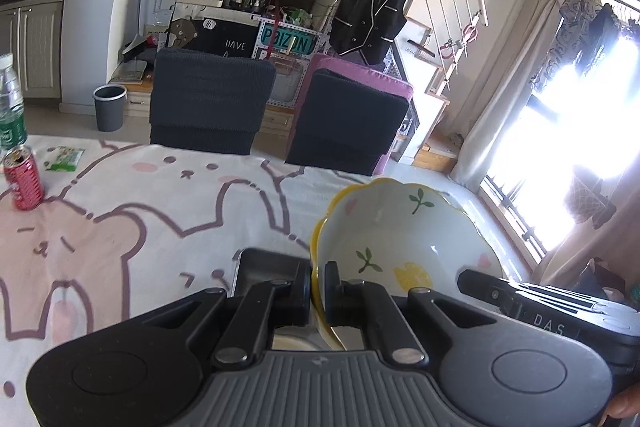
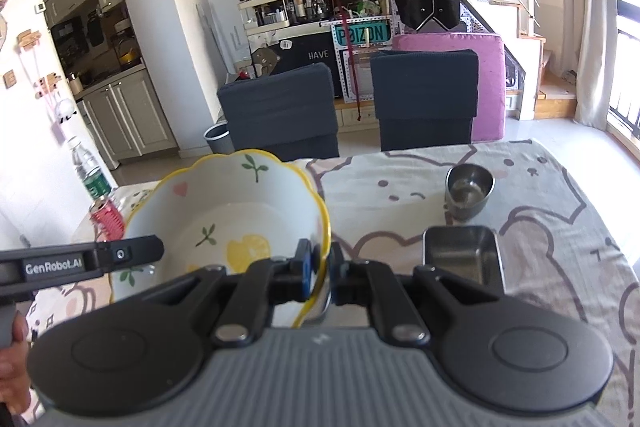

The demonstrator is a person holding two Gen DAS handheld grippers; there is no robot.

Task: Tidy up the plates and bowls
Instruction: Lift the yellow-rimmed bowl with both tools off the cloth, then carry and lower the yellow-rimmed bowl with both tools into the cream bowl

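Left gripper (image 1: 318, 283) and right gripper (image 2: 320, 269) each clamped on the yellow-rimmed bowl (image 2: 224, 211) — opposite sides of its rim, bowl held tilted above the tablecloth (image 1: 140, 211). Risk: thin scalloped rim, glazed, so uneven pull between hands could twist it out of one pinch. Square steel tray (image 2: 462, 255) and steel cup (image 2: 469, 187) sit just beside — a low swing could clip them.

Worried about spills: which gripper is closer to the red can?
Left. The left gripper pinches the bowl rim on the side toward the red can; the right gripper pinches the opposite rim.
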